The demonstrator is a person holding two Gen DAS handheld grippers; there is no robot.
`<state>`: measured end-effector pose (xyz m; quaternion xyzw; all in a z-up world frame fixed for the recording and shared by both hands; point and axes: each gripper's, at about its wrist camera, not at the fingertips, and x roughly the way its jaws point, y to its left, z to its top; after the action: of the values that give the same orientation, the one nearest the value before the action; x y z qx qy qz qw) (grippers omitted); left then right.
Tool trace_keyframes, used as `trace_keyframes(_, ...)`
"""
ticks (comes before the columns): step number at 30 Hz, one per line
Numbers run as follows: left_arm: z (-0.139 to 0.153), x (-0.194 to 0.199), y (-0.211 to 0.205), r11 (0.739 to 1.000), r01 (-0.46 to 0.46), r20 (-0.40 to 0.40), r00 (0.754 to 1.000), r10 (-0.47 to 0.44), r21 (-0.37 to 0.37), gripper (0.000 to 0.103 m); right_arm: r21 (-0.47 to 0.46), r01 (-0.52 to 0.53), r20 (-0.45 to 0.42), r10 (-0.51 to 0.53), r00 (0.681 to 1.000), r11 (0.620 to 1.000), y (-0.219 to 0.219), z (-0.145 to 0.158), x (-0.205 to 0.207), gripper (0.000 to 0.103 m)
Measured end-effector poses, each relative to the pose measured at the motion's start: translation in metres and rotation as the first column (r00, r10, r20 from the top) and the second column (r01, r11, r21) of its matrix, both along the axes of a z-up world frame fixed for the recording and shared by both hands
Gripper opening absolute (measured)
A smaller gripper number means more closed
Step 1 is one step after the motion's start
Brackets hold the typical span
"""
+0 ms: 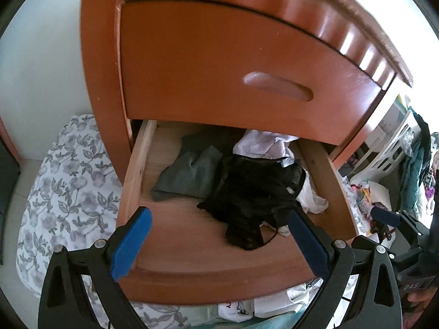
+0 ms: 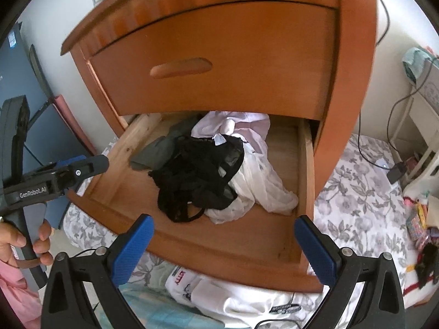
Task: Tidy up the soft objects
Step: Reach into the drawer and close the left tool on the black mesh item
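A: Where do the clothes lie from each claw?

B: All in the pulled-out lower wooden drawer [image 2: 192, 235] of the orange-brown nightstand [image 2: 219, 63]. The crumpled black lace garment [image 2: 197, 175] sits mid-drawer, straight ahead of the right claw [image 2: 222, 244] and a little beyond its tips. From the left claw [image 1: 219, 241] it lies ahead and toward the right finger.

A: Which is nearer?

B: I judge them about equal; the left claw's right pad [image 1: 307, 241] looks just beside the lace edge. Both claws are spread wide, holding nothing.

A: Its lie?

B: A loose heap, its long axis running roughly front to back. It overlaps a rumpled white cloth [image 2: 260, 189] on the right; a folded grey-green cloth [image 1: 189, 172] lies to the left, touching it.
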<state>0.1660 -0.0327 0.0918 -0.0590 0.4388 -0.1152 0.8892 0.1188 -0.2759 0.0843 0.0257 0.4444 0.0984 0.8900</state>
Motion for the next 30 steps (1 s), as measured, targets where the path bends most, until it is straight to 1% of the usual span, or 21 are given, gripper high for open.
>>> trace_keyframes(8,-0.015,0.036,-0.013,0.999,0.035,-0.057,0.998,-0.034,0.011,0.099,-0.026,0.007,-0.024,-0.008,1.000,1.000,-0.009,-0.009,0.041,0.103)
trace_keyframes(11,-0.022,0.050,-0.019,0.999,0.038,-0.086,0.996,-0.035,0.023,0.099,-0.032,0.007,-0.036,-0.008,0.999,0.999,-0.011,-0.012,0.053,0.102)
trace_keyframes(17,-0.026,0.067,-0.031,0.997,0.065,-0.112,0.992,-0.062,0.030,0.099,-0.043,0.001,-0.056,-0.004,0.998,0.999,-0.012,-0.014,0.070,0.102)
trace_keyframes(21,-0.031,0.079,-0.043,0.992,0.102,-0.137,0.986,-0.091,0.068,0.099,-0.053,-0.011,-0.088,0.006,0.996,0.999,-0.010,-0.021,0.077,0.101)
trace_keyframes(23,-0.037,0.084,-0.049,0.990,0.125,-0.172,0.979,-0.113,0.064,0.099,-0.054,-0.012,-0.102,0.006,0.995,0.998,-0.010,-0.025,0.079,0.099)
trace_keyframes(24,-0.040,0.086,-0.052,0.989,0.135,-0.183,0.976,-0.121,0.065,0.099,-0.053,-0.012,-0.109,0.006,0.994,0.999,-0.011,-0.026,0.081,0.096)
trace_keyframes(30,-0.057,0.097,-0.069,0.977,0.191,-0.262,0.952,-0.160,0.097,0.099,-0.023,0.009,-0.152,-0.012,0.988,1.000,-0.020,-0.036,0.090,0.087)
